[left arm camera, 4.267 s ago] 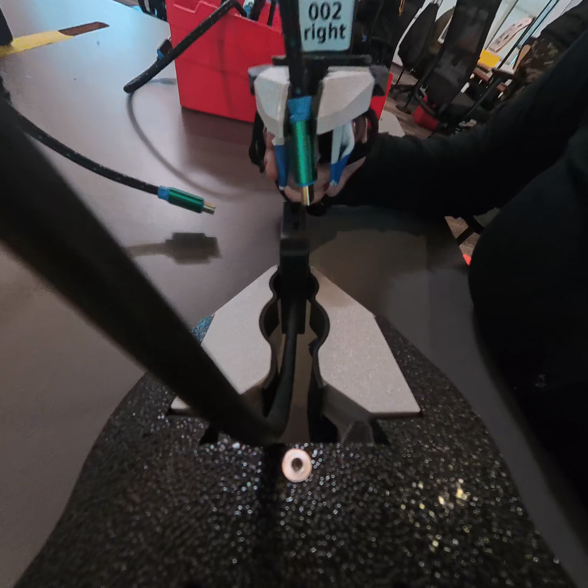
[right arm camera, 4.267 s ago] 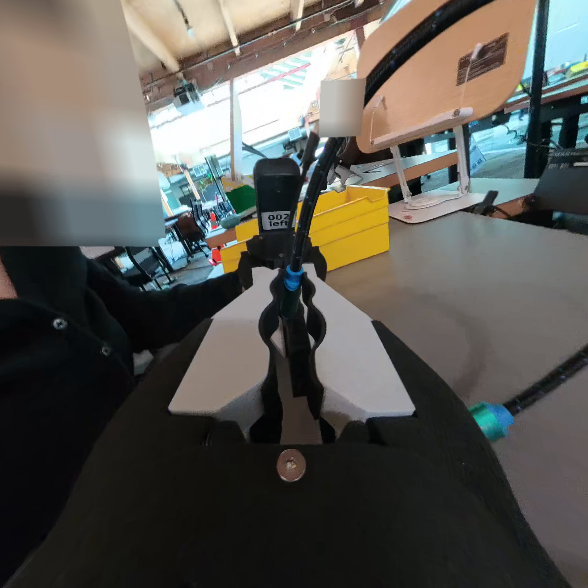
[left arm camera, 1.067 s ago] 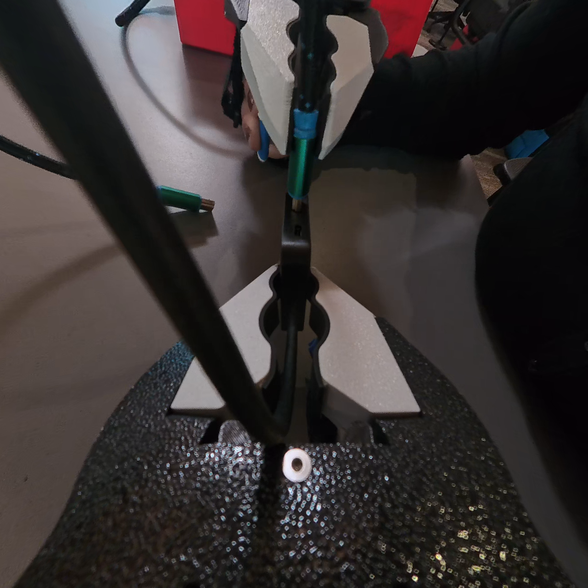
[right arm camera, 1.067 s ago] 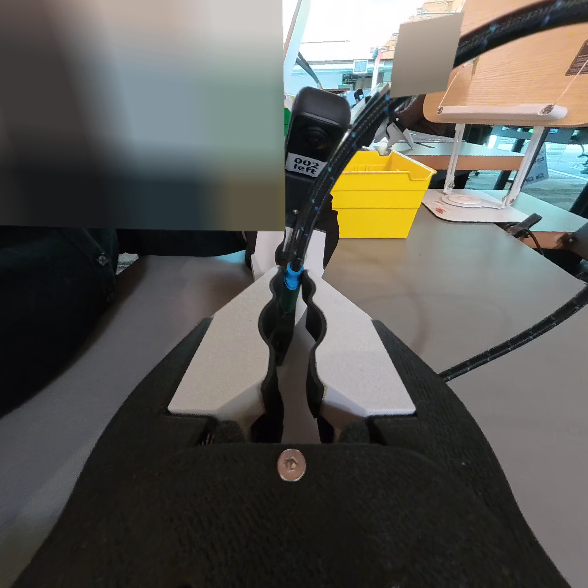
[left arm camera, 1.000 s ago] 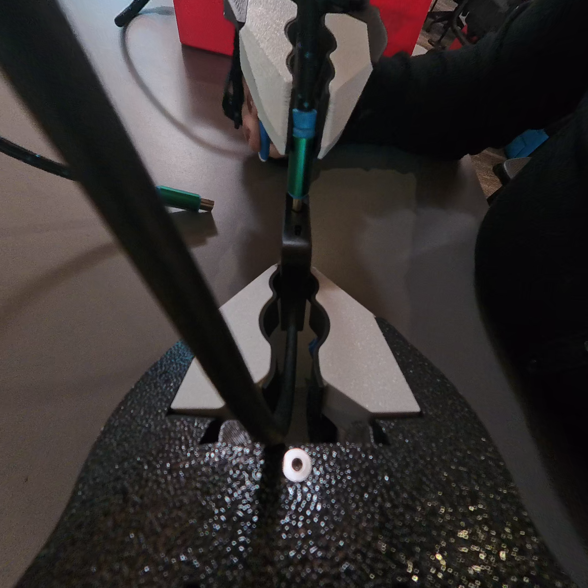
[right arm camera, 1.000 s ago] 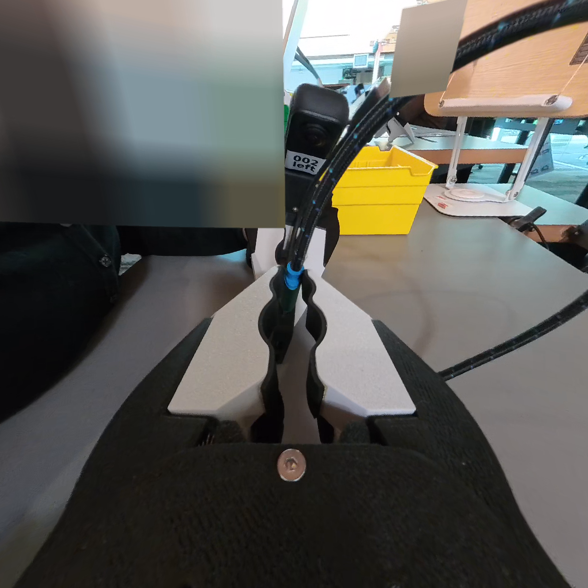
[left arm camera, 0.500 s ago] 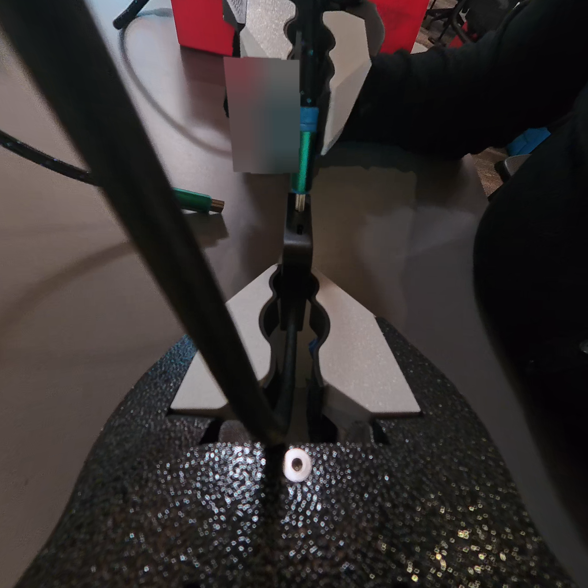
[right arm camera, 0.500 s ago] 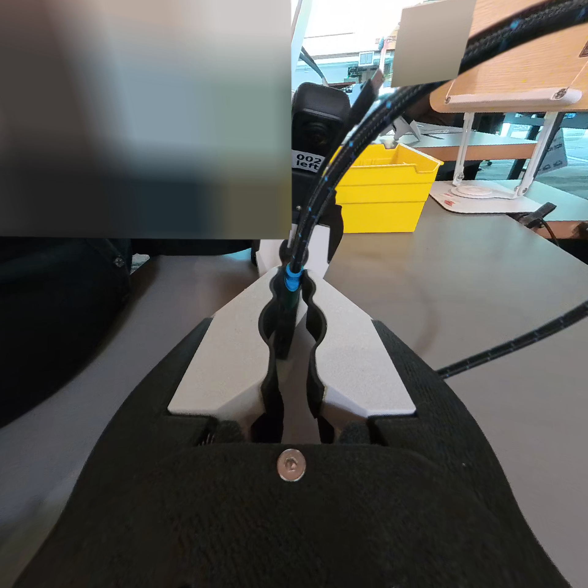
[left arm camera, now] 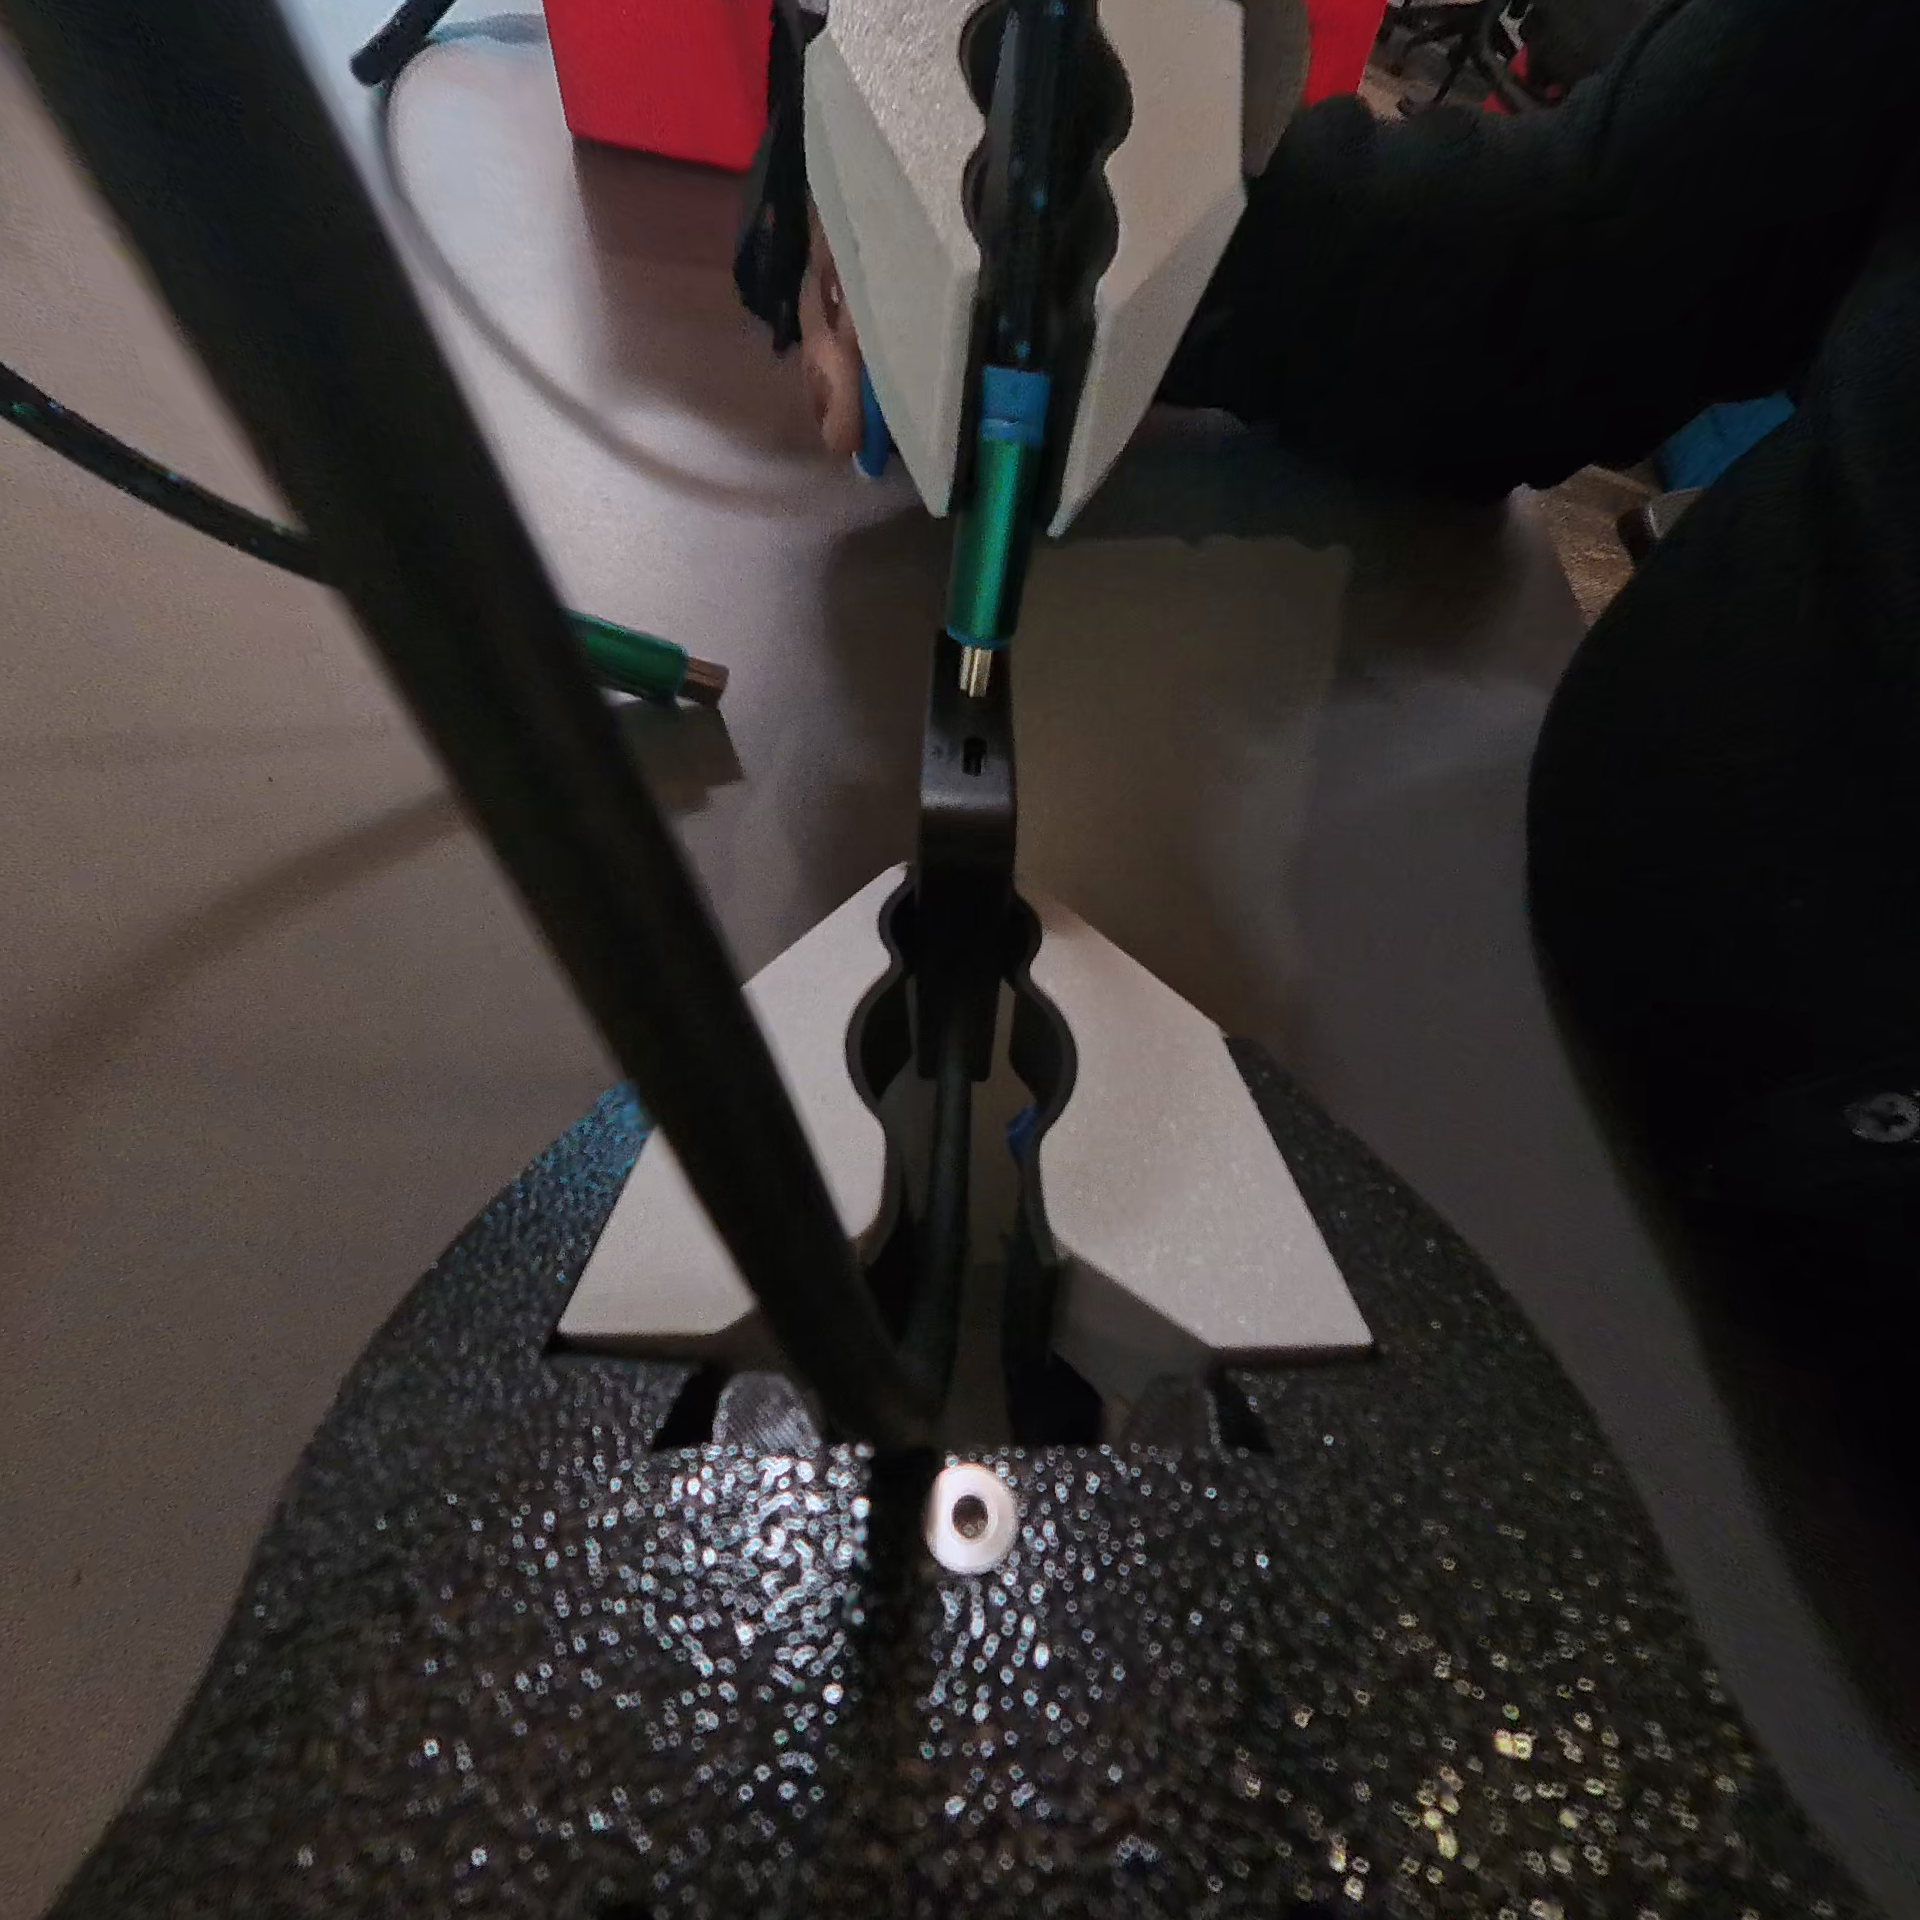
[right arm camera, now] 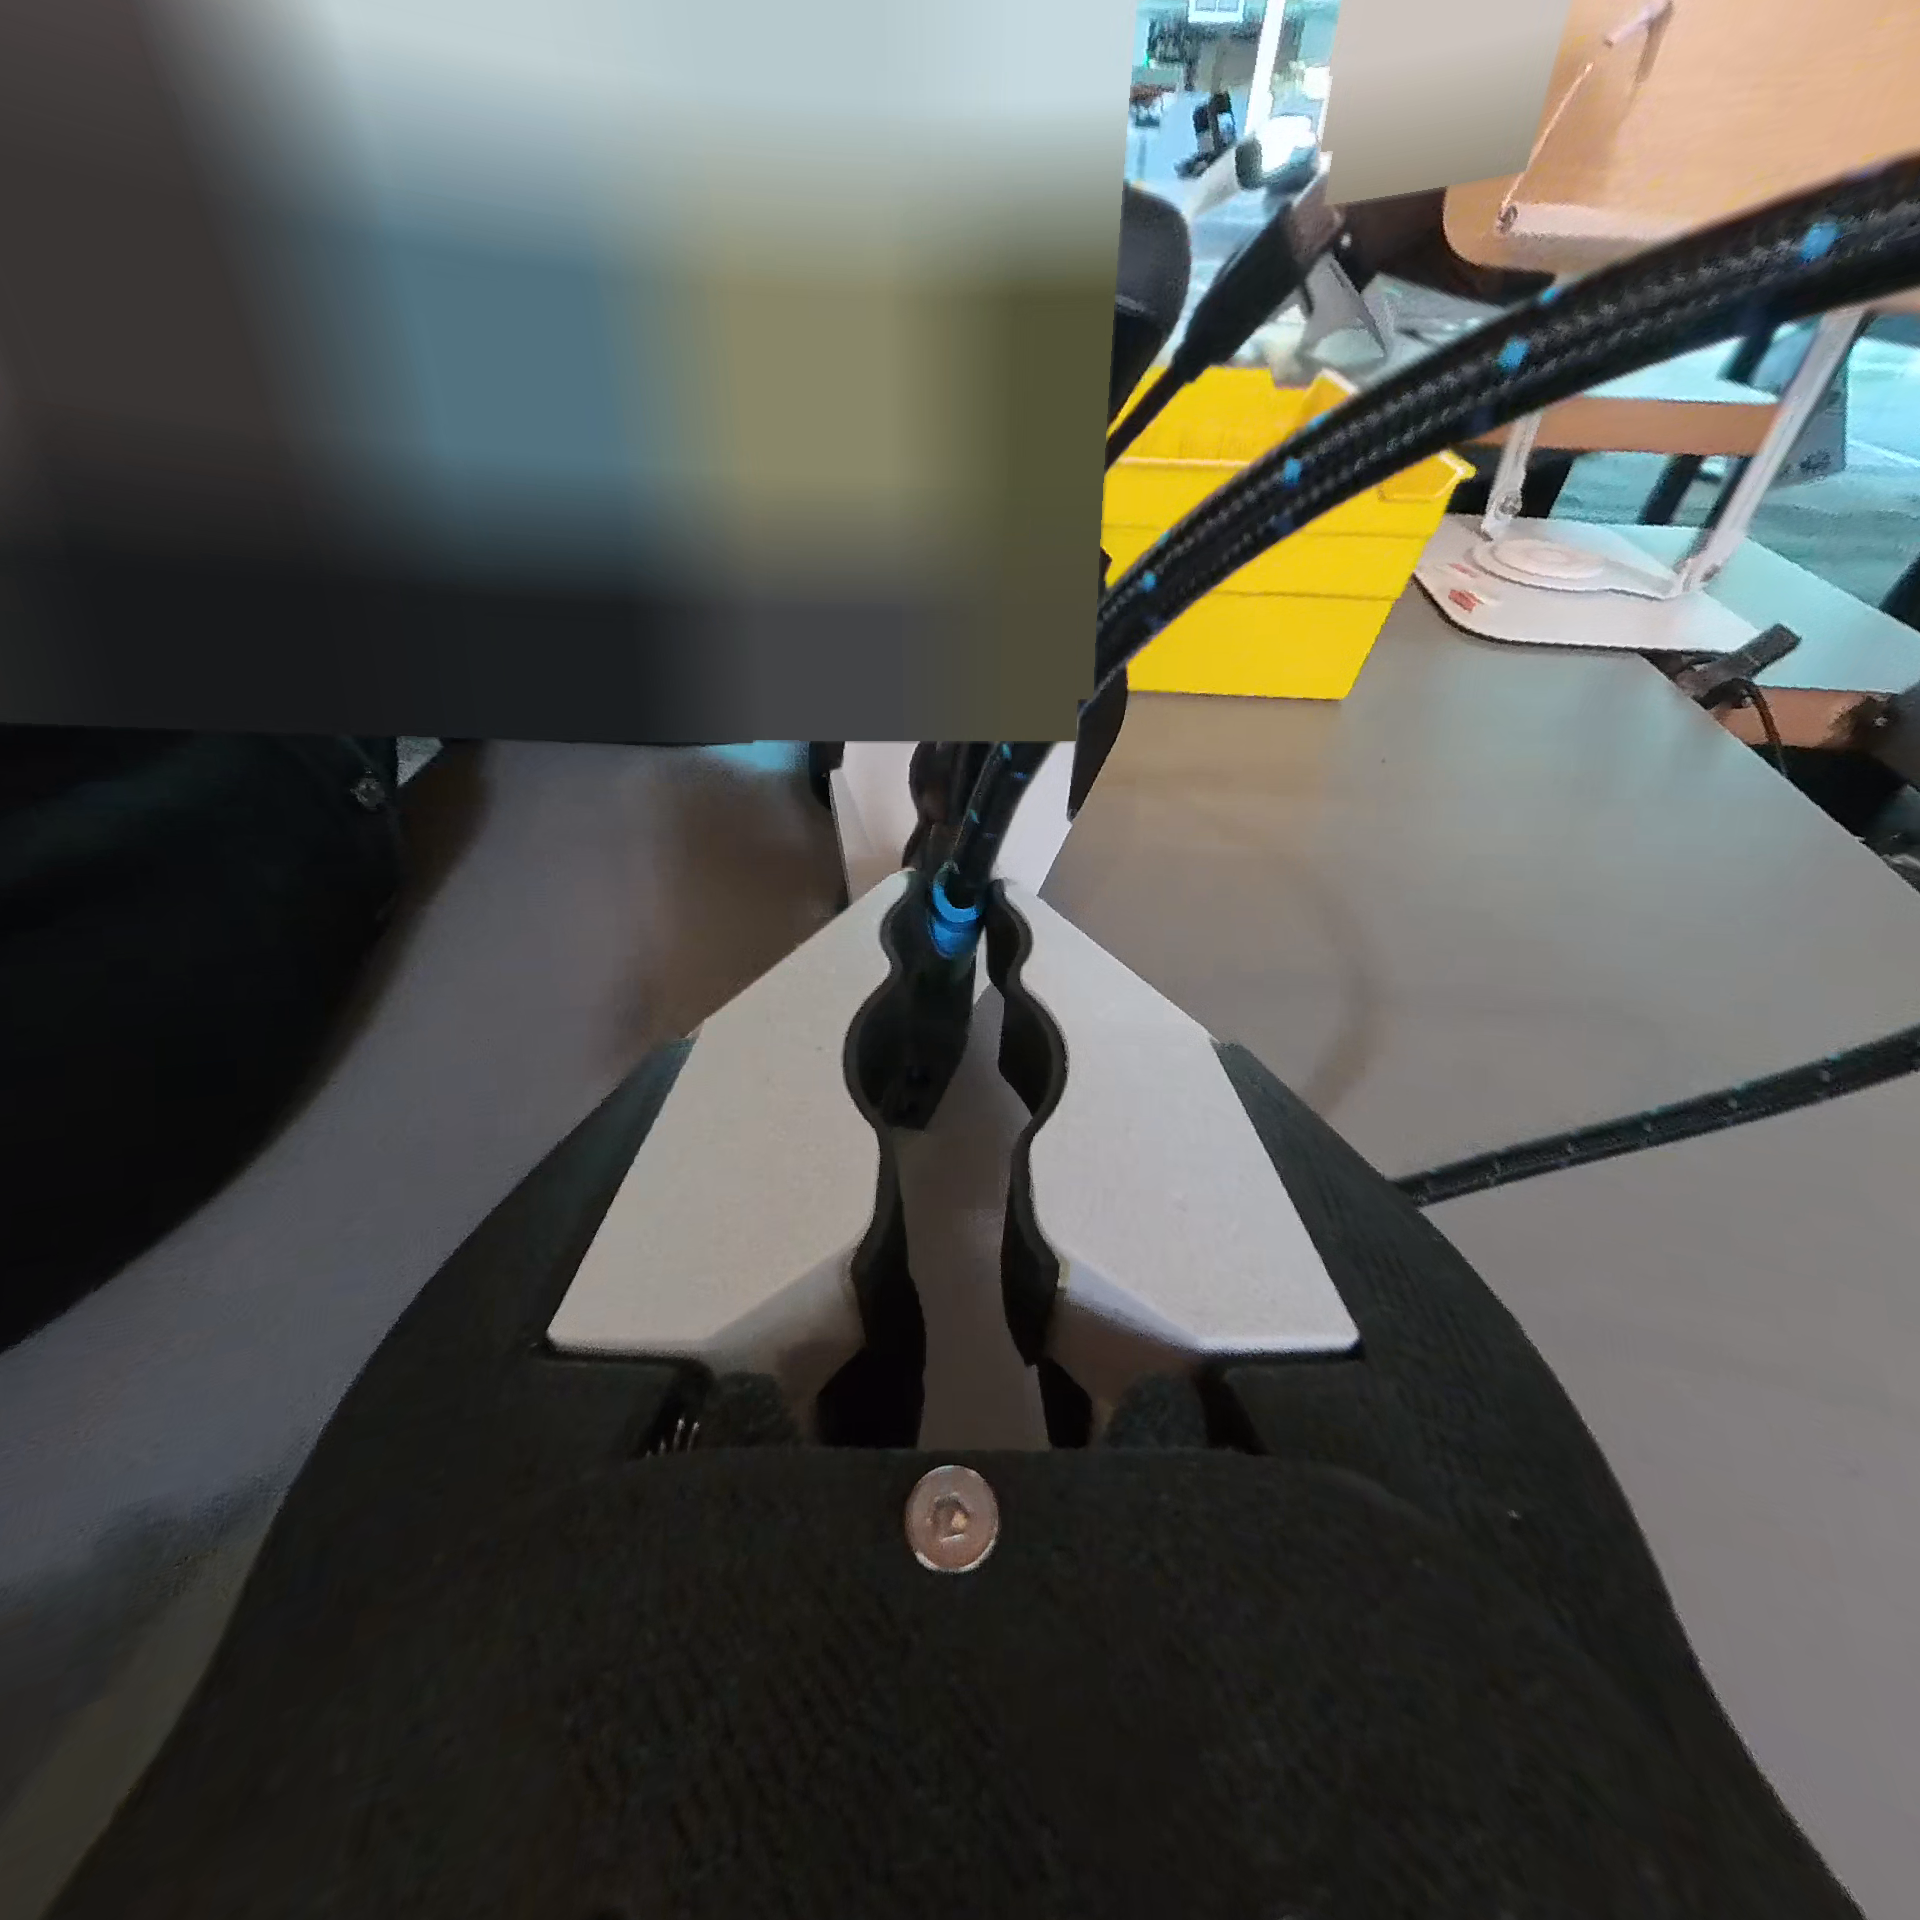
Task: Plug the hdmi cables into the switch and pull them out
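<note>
Left wrist view shows the left gripper (left arm camera: 964, 935) closed on a black switch (left arm camera: 966, 790), its two pale pads pressing the body from both sides while the switch points forward, with a small port visible on its end. Facing it, the right gripper (left arm camera: 1003, 499) holds a green hdmi plug (left arm camera: 992, 540) with a blue collar; the gold tip of this plug is just at the upper end of the switch, not clearly inside yet. A second green hdmi plug (left arm camera: 634, 660) lies on the counter (left arm camera: 208, 935) to the left, apart from both grippers, and a thick black cable (left arm camera: 416, 623) crosses the foreground. A red bin (left arm camera: 655, 83) stands behind.

Right wrist view shows the right gripper (right arm camera: 951, 935) closed around the blue collar of its plug, with the braided cable (right arm camera: 1455, 343) curving up and to the right. A yellow bin (right arm camera: 1268, 582) is farther on the counter.

I judge that the step in hand is the insertion of the first cable. The next move calls for a straight push along the axis of the port, with the switch kept steady.
</note>
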The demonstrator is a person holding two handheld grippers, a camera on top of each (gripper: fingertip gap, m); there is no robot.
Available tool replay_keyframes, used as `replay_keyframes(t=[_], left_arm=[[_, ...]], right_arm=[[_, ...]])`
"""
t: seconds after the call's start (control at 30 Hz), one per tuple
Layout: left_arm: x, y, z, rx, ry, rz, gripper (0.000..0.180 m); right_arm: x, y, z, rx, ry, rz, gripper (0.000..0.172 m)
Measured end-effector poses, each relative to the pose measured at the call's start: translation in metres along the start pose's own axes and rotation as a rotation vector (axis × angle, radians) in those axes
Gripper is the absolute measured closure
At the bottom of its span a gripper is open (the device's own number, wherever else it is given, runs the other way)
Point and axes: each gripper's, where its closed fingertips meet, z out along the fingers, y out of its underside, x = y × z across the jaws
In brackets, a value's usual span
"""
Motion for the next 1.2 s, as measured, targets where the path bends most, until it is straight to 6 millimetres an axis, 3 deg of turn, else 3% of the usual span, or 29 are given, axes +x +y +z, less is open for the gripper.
replay_keyframes(t=[0.23, 0.73, 0.87, 1.0, 1.2], left_arm=[[0.000, 0.004, -0.001, -0.020, 0.002, -0.002, 0.170], [0.001, 0.011, 0.005, -0.151, -0.090, 0.163, 0.172], [0.000, 0.009, 0.009, -0.140, -0.118, 0.180, 0.171], [0.001, 0.003, 0.015, -0.059, -0.058, 0.071, 0.169], [0.002, 0.003, 0.018, -0.103, -0.092, 0.125, 0.172]], right_arm=[[0.000, -0.001, 0.007, -0.091, 0.053, -0.030, 0.162], [-0.016, 0.003, 0.011, -0.583, 0.119, -0.171, 0.162], [-0.016, 0.004, 0.008, -0.580, 0.102, -0.186, 0.162], [-0.014, 0.004, 0.003, -0.519, 0.063, -0.172, 0.162], [-0.014, 0.005, -0.001, -0.520, 0.044, -0.158, 0.162]])
